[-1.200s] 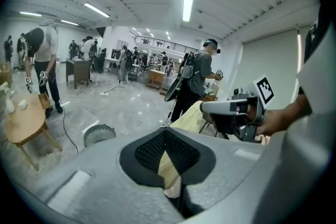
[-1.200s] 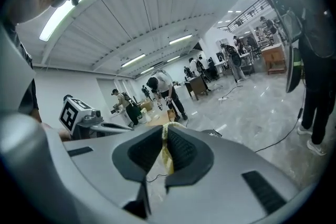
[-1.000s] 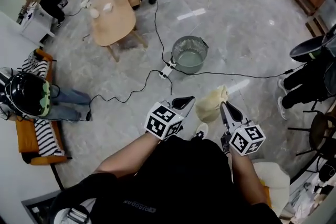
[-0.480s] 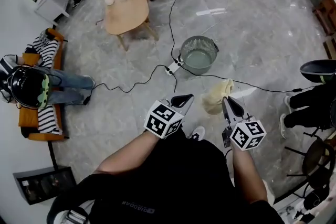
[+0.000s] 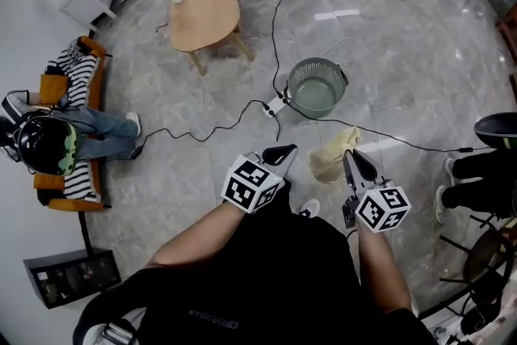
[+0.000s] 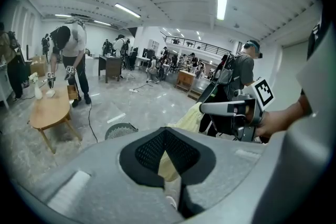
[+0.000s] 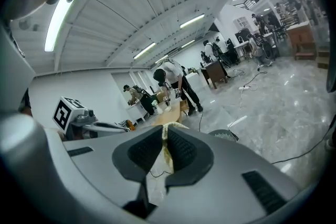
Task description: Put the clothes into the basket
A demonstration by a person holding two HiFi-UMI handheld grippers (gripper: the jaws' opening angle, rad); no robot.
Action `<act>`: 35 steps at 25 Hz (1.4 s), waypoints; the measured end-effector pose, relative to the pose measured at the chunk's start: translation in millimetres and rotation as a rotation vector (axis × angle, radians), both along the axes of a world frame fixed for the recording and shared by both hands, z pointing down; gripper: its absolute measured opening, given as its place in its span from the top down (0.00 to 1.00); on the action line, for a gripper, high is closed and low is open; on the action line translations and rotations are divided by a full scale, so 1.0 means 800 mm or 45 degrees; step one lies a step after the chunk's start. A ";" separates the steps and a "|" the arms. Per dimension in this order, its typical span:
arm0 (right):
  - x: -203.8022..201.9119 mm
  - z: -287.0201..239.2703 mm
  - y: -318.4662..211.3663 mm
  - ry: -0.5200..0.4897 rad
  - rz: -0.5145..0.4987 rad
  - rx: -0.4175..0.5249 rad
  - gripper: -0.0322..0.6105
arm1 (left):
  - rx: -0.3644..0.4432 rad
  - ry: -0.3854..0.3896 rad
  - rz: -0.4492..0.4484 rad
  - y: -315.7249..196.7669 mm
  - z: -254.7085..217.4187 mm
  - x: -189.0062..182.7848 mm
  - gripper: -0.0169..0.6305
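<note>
Pinching pale yellow cloth in right gripper, jaws nearly together on it. Left gripper: pressed together, empty. Cloth hanging mid-frame in head view, long axis slanting upper right to lower left, near mesh basket above. Bare floor between, black cable trailing left; power strip at basket's left rim.

basket ahead of cloth; table farther back, left
</note>
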State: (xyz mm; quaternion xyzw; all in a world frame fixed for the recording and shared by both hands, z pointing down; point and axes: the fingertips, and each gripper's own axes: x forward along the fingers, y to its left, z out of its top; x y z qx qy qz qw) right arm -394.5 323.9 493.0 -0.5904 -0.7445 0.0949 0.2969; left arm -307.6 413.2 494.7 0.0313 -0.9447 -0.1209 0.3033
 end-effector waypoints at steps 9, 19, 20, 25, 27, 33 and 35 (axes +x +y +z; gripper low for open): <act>-0.020 0.003 0.079 0.002 0.008 0.047 0.89 | 0.011 -0.017 0.071 0.087 0.002 -0.052 0.97; -0.070 -0.003 0.169 -0.023 0.088 0.079 0.89 | 0.042 -0.045 0.135 0.173 0.012 -0.092 0.97; -0.074 -0.002 0.177 -0.023 0.099 0.084 0.89 | 0.046 -0.035 0.146 0.180 0.016 -0.092 0.97; -0.101 0.016 0.218 0.001 0.178 0.102 0.89 | 0.056 0.004 0.208 0.209 0.037 -0.086 0.97; -0.115 0.023 0.235 0.004 0.205 0.105 0.89 | 0.058 0.016 0.224 0.217 0.046 -0.086 0.97; -0.161 0.053 0.272 0.023 0.227 0.137 0.89 | 0.091 0.054 0.216 0.226 0.070 -0.101 0.97; -0.179 0.067 0.283 0.061 0.242 0.139 0.89 | 0.090 0.069 0.199 0.232 0.078 -0.108 0.97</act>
